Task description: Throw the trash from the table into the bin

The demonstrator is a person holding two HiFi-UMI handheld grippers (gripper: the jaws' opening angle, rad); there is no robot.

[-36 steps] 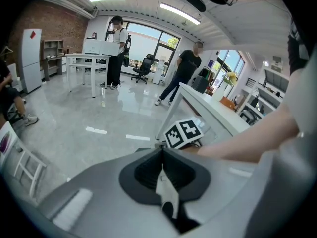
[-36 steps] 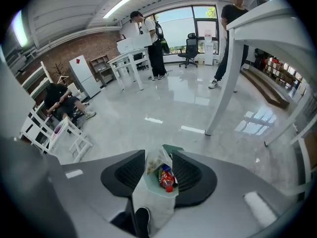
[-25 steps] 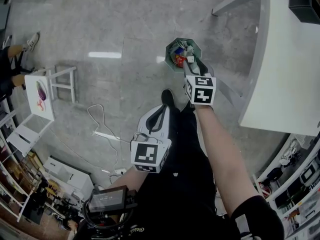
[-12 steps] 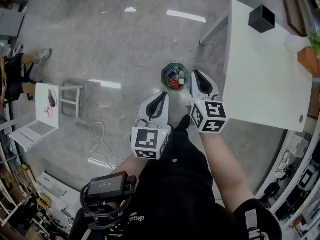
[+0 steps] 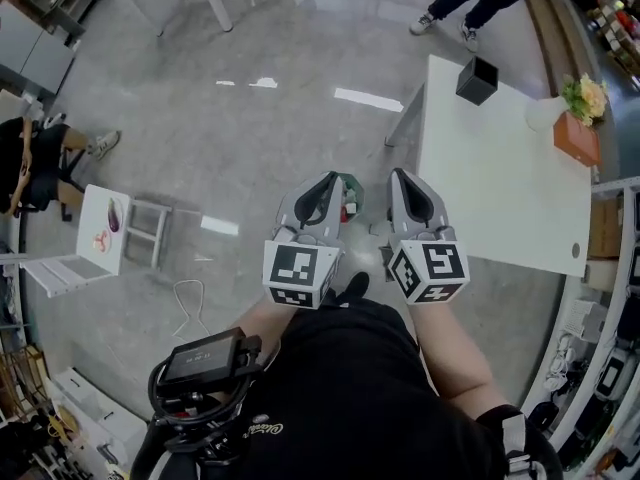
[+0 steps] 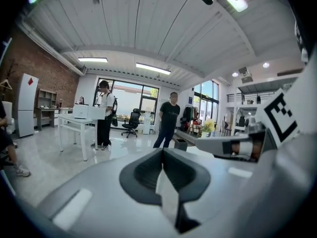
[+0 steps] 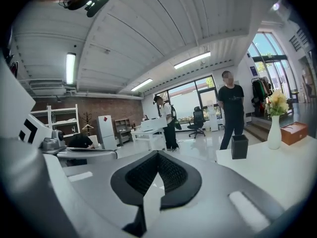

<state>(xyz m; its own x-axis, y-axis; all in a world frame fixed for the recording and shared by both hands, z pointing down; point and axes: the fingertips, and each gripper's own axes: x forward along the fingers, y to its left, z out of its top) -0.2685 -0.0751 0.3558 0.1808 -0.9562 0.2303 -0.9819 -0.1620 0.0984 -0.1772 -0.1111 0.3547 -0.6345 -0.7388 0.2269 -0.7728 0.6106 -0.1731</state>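
The green bin [image 5: 347,190] stands on the floor beside the white table [image 5: 500,183], and I see it only in part, between my two raised grippers, with trash inside. My left gripper [image 5: 328,180] is shut and empty, its jaws meeting at the tip [image 6: 162,152]. My right gripper [image 5: 400,175] is likewise shut with nothing in it [image 7: 158,155]. Both point nearly level into the room, side by side, high above the bin. No loose trash shows on the table top.
On the table stand a black box [image 5: 476,80], a vase of flowers [image 5: 583,96] and an orange box [image 5: 575,138]. A white chair [image 5: 100,233] and a cable [image 5: 185,293] are on the floor at left. People stand farther off [image 7: 231,115].
Both grippers have risen from just above the bin to chest height. The right jaws, open over the bin before, have shut empty. The view now takes in the whole table.
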